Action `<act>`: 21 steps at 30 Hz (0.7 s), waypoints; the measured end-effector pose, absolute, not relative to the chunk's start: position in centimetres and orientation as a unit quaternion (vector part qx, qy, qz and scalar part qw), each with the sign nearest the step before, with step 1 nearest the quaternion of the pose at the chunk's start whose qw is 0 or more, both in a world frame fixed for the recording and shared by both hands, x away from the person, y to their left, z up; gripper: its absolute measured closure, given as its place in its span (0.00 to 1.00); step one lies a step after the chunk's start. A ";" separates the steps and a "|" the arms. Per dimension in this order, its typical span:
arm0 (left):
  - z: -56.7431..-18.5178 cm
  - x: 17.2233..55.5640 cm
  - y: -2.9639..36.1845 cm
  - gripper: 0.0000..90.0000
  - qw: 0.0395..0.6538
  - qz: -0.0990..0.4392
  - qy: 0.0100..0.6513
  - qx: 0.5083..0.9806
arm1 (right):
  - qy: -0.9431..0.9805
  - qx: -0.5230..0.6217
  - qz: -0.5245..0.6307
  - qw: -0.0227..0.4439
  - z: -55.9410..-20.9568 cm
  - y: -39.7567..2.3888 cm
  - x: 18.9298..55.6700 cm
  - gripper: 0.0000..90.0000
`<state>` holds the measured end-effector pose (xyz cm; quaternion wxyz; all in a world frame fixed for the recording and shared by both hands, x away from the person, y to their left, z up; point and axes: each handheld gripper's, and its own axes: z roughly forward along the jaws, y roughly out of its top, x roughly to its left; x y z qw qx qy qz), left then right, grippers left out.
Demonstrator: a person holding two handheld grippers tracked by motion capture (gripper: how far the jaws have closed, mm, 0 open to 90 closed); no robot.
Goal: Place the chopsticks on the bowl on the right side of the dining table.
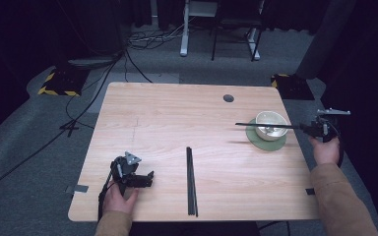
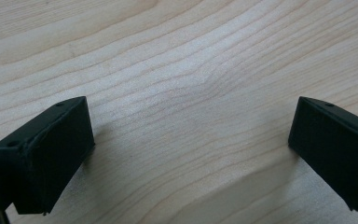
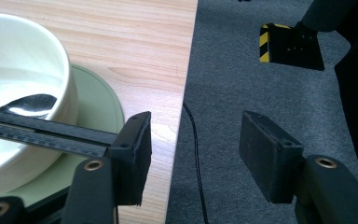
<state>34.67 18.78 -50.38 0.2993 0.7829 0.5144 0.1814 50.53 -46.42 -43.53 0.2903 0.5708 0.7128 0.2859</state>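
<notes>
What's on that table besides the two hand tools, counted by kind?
White bowl: 1
Green saucer: 1
Sets of black sticks: 2, one lying flat, one across the bowl
Total: 4

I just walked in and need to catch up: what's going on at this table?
A person works a gripper in each hand. The right gripper is at the table's right edge, jaws open with nothing between them. Black chopsticks lie across the white bowl on its green plate, their end at the outer side of one jaw. The left gripper rests open near the front. A second pair lies mid-table.
</notes>
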 end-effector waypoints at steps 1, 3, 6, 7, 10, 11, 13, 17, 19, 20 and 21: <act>-50.4 34.7 18.8 0.00 0.300 0.180 0.515 0.783 | 0.710 0.576 0.286 0.288 -43.4 -46.4 50.5 0.49; -50.4 34.7 18.8 0.00 0.299 0.181 0.515 0.783 | 0.710 0.573 0.289 0.289 -43.2 -46.6 50.3 0.49; -50.4 34.7 18.8 0.00 0.299 0.182 0.514 0.783 | 0.709 0.568 0.296 0.296 -42.8 -46.7 50.0 0.49; -50.4 34.7 18.8 0.00 0.299 0.181 0.514 0.783 | 0.712 0.565 0.295 0.296 -42.7 -46.7 50.0 0.49; -50.4 34.7 18.8 0.00 0.299 0.181 0.515 0.783 | 0.707 0.567 0.299 0.297 -42.5 -46.7 50.1 0.49; -50.4 34.7 18.8 0.00 0.300 0.180 0.515 0.783 | 0.704 0.571 0.302 0.295 -42.6 -46.7 50.2 0.49; -50.4 34.7 18.8 0.00 0.300 0.180 0.515 0.783 | 0.704 0.573 0.304 0.289 -42.7 -46.7 50.3 0.49; -50.4 34.7 18.8 0.00 0.300 0.180 0.515 0.783 | 0.704 0.574 0.303 0.288 -43.0 -46.5 50.6 0.49; -50.4 34.7 18.8 0.00 0.300 0.180 0.515 0.783 | 0.704 0.575 0.302 0.287 -43.1 -46.4 50.7 0.49; -50.4 34.7 18.8 0.00 0.299 0.181 0.514 0.783 | 0.705 0.575 0.303 0.284 -43.1 -46.3 50.7 0.49; -50.4 34.7 18.8 0.00 0.300 0.180 0.514 0.783 | 0.706 0.574 0.303 0.284 -43.1 -46.3 50.8 0.49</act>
